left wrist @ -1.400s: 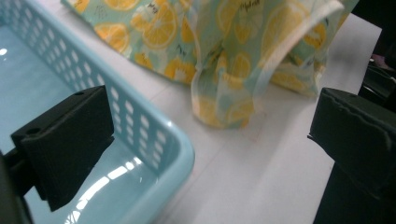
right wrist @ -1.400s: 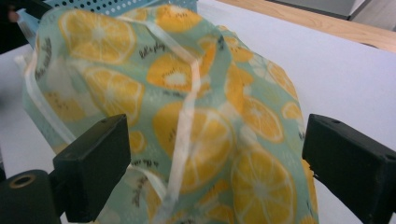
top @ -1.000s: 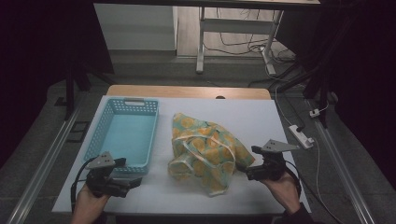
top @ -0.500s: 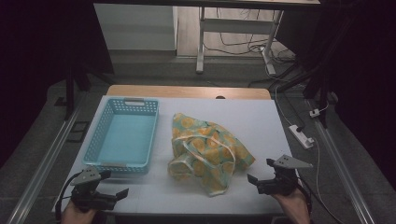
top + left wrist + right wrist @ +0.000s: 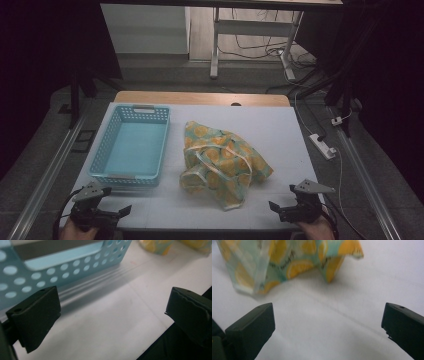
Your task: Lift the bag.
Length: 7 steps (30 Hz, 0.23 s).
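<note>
A crumpled cloth bag (image 5: 222, 161) printed with orange slices on pale green lies in the middle of the white table; its near edge (image 5: 287, 262) fills the top of the right gripper view. A light blue perforated basket (image 5: 131, 145) stands to its left, and its near wall (image 5: 50, 270) crosses the left gripper view. My left gripper (image 5: 123, 212) rests at the table's front left corner, open, nothing between its jaws. My right gripper (image 5: 274, 209) sits at the front right, open and empty, short of the bag.
The white table (image 5: 280, 135) has a wooden strip along its far edge. A power strip (image 5: 322, 145) and cables lie on the floor to the right. Metal table legs (image 5: 215, 45) stand beyond. Bare table surface runs along the front edge between the two grippers.
Both grippers have drawn back toward the front edge of the table, away from the basket and the bag. The bag and basket have not moved.
</note>
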Tool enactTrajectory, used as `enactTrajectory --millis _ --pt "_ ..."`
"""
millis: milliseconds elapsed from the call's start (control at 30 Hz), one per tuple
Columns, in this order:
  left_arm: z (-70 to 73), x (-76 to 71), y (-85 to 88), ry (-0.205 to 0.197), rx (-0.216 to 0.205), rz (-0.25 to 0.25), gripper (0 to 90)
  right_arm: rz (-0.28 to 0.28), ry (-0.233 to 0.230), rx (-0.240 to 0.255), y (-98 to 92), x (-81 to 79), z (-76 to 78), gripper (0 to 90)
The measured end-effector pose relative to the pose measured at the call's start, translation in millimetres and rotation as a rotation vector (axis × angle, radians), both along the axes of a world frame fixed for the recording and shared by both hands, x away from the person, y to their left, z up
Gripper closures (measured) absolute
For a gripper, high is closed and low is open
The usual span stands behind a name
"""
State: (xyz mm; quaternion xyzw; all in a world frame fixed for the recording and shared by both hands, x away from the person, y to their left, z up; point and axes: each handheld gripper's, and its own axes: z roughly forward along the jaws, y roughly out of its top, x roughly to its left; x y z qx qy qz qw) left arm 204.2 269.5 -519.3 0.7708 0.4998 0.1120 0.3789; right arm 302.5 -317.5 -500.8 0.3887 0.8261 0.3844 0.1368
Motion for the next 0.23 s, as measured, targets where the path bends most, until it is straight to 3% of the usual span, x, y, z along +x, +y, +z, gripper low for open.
enactTrajectory --millis 233 --pt "-1.3 3.5 -0.4 0.032 0.002 0.008 0.0 -0.017 0.019 -0.004 -2.7 -2.1 -0.7 0.0"
